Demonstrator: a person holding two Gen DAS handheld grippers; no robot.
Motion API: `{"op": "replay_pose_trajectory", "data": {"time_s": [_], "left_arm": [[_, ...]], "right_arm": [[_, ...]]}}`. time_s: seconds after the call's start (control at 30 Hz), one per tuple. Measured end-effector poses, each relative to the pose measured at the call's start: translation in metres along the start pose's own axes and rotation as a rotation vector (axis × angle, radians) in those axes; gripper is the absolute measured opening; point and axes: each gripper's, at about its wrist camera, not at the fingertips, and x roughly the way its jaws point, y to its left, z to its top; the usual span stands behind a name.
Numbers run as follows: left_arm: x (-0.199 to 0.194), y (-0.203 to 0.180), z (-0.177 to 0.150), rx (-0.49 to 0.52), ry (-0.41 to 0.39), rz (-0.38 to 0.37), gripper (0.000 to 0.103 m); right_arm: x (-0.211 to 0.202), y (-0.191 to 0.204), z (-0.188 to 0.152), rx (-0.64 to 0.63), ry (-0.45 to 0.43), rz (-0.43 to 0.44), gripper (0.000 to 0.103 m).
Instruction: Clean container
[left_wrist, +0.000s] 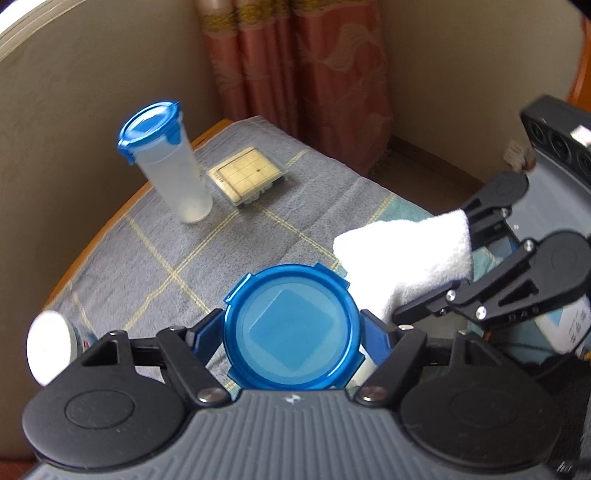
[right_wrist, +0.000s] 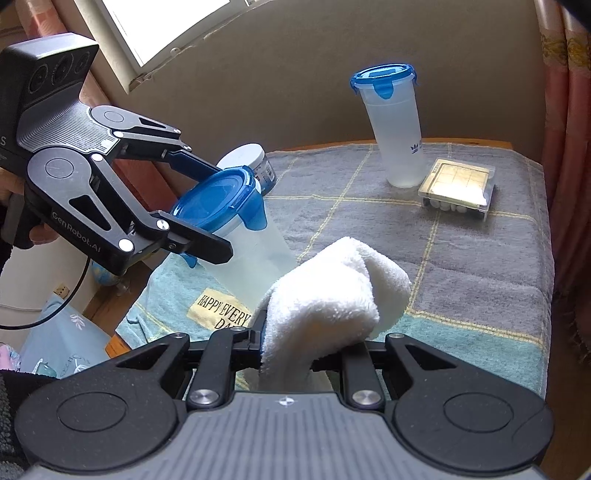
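Translucent frosted plastic on the container (right_wrist: 255, 258), with a glossy blue plastic lid (right_wrist: 218, 201) catching window light. The left gripper (right_wrist: 207, 206) clamped on it is matt black plastic with bright metal screws over a ribbed grey body. Beside the container, the white cloth (right_wrist: 332, 291) looks thick, fluffy terry, pinched in the right gripper (right_wrist: 299, 350), which has the same matt black finish. Under the container, the table cover (right_wrist: 461, 266) is coarse grey woven towelling with pale yellow lines. Behind the container, a second container (right_wrist: 399, 136) shows the same cloudy plastic, and a clear, shiny plastic box (right_wrist: 458, 188) lies beside that one.
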Motion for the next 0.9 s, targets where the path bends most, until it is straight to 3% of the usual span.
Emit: {"op": "replay_pose_trajectory", "data": {"time_s": [0.2, 0.47, 0.9], "left_arm": [[-0.003, 0.006, 0.000, 0.204, -0.016, -0.071, 0.076], [-0.001, 0.008, -0.002, 0.383, 0.017, -0.168, 0.076], [-0.009, 0.016, -0.003, 0.329, -0.003, -0.192, 0.081]], "right_arm": [[0.000, 0.002, 0.002, -0.007, 0.002, -0.001, 0.023], [0.004, 0.003, 0.005, -0.009, 0.015, -0.005, 0.023], [0.007, 0.007, 0.007, -0.025, 0.025, 0.002, 0.023]]}}
